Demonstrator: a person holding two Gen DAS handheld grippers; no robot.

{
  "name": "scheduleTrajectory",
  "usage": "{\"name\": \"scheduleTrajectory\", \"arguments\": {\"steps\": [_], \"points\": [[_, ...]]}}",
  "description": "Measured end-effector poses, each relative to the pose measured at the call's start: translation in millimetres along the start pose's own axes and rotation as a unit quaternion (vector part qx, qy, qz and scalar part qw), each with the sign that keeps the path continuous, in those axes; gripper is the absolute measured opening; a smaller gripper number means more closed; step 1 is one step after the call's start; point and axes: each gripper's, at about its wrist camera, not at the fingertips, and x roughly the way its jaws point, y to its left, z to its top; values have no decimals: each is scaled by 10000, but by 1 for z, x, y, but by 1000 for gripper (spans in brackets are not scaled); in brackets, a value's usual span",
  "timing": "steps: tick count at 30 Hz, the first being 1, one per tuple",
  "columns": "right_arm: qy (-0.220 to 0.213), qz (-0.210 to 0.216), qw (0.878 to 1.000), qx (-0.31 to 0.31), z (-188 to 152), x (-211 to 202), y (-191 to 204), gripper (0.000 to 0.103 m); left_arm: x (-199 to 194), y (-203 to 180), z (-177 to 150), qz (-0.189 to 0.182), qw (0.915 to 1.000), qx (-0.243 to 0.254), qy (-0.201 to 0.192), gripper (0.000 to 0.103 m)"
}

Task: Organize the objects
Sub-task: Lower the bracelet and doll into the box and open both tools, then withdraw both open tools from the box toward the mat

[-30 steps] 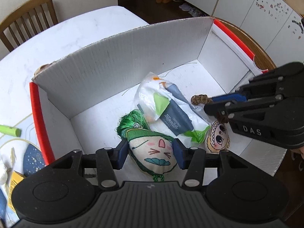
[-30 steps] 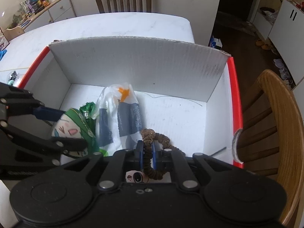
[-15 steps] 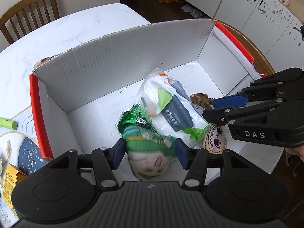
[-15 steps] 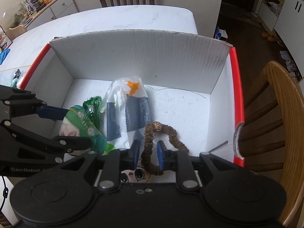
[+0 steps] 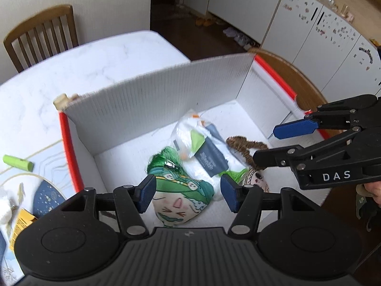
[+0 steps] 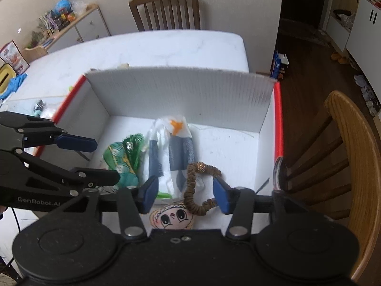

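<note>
A white box (image 5: 154,109) (image 6: 178,90) with red edges stands on the table. On its floor lie a green-haired cloth doll (image 5: 181,195) (image 6: 116,159), a clear plastic bag (image 5: 204,147) (image 6: 171,147), a brown scrunchie (image 5: 245,145) (image 6: 193,186) and a small doll face (image 5: 256,178) (image 6: 171,217). My left gripper (image 5: 189,195) (image 6: 104,159) hangs open above the green doll, its pads clear of it. Over the scrunchie, the jaws of my right gripper (image 6: 185,194) (image 5: 265,145) are opening. The scrunchie rests on the floor of the box between the fingers.
A wooden chair (image 6: 345,143) stands close to the right of the box, and another chair (image 6: 164,9) is at the far side of the white table (image 5: 95,64). Left of the box lie a green marker (image 5: 17,162), a round blue piece (image 5: 45,195) and a yellow pack (image 5: 22,219).
The right gripper opened and let the scrunchie go. The left jaws widened and the green doll dropped free onto the box floor. Both grippers rose a little.
</note>
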Motion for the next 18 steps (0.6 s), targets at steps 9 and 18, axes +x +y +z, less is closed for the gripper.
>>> {"name": "scheduleTrajectory", "arguments": {"steps": [9,18], "points": [[-419,223,9988,-97,-3,-35,13,77,-34,1,-5,-104,9986,-118,-509,70],[-743,249,9968,-136,-11,-66,33,86,-69,10,-22,-192,9953,-291,-898,75]]}}
